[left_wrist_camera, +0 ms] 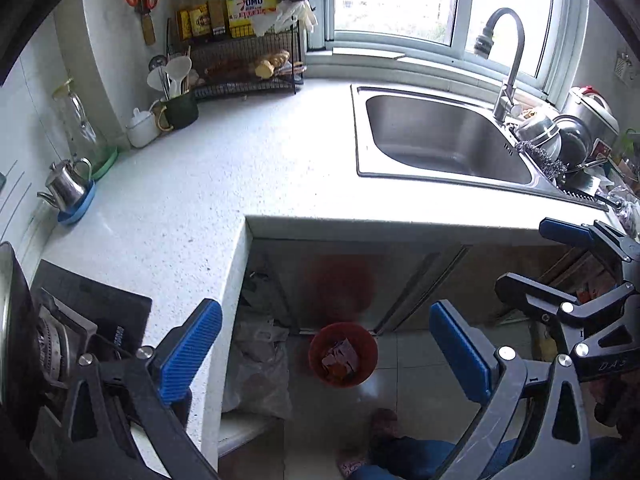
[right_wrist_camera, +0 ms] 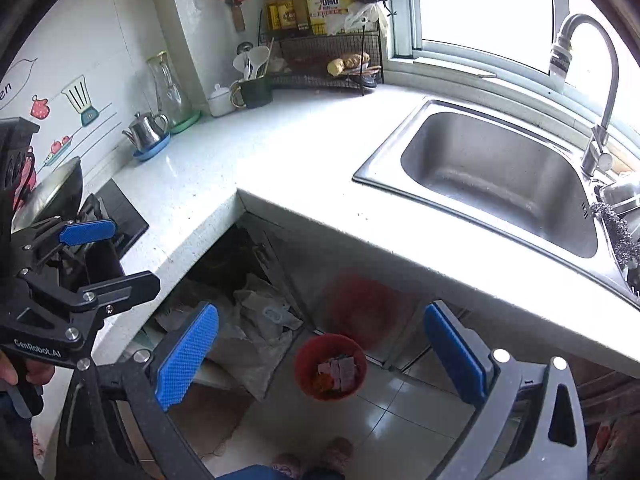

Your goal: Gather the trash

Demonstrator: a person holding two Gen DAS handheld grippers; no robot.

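A red trash bin stands on the tiled floor below the counter corner, with crumpled wrappers and paper scraps inside. It also shows in the right wrist view, holding the scraps. My left gripper is open and empty, held high above the bin. My right gripper is open and empty too, also above the bin. The right gripper shows in the left wrist view at the right edge. The left gripper shows in the right wrist view at the left edge.
A white L-shaped counter carries a steel sink with a faucet, a wire rack of bottles, a kettle and a stove. Grey plastic bags lie under the counter. Slippered feet stand on the floor.
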